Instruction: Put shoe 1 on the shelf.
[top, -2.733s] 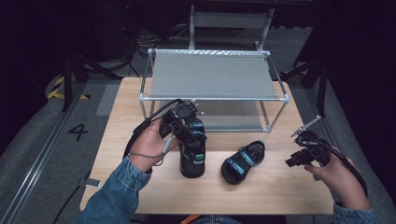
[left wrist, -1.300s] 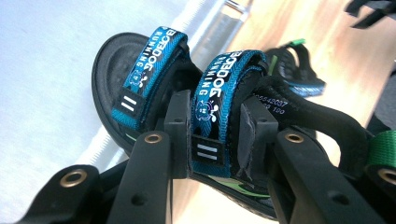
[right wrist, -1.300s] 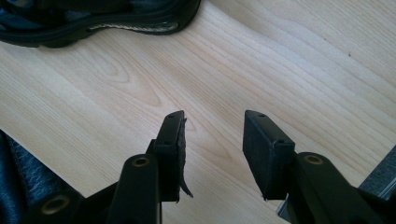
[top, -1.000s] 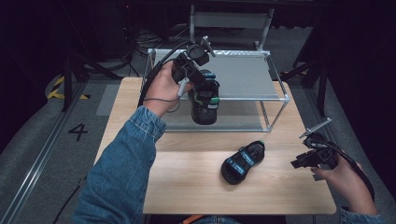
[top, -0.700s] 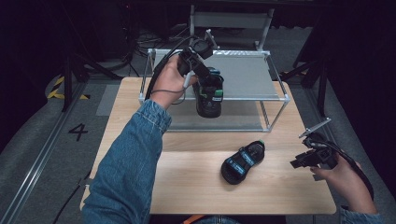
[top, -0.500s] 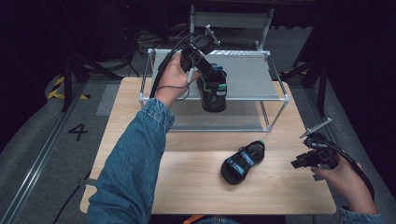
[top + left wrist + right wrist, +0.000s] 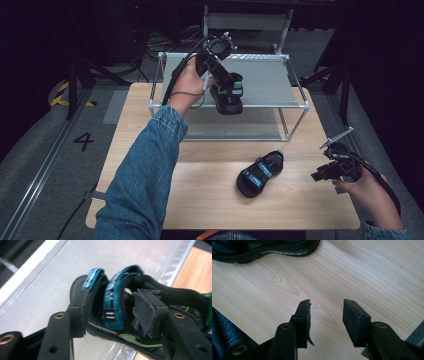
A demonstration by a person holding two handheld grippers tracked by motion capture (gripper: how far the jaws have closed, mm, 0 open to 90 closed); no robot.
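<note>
My left gripper (image 7: 225, 85) is shut on a black sandal (image 7: 228, 97) with blue straps and green trim, held over the front edge of the metal rack's top shelf (image 7: 270, 82). In the left gripper view the jaws clamp the sandal's blue straps (image 7: 113, 302) above the grey shelf (image 7: 37, 285). A second matching sandal (image 7: 260, 172) lies on the wooden table (image 7: 200, 185) in front of the rack. My right gripper (image 7: 320, 175) rests open near the table's right edge; its own view shows the open gripper (image 7: 325, 315) over bare wood, with the sandal's sole (image 7: 267, 250) at top left.
The two-tier metal rack (image 7: 300, 107) stands at the back of the table, with a lower grey shelf (image 7: 235, 127). A chair (image 7: 247, 22) stands behind it. Cables lie on the dark floor around the table.
My left gripper lifted the sandal from the table and carried it up and back to the rack's top shelf edge. The right gripper stayed in place.
</note>
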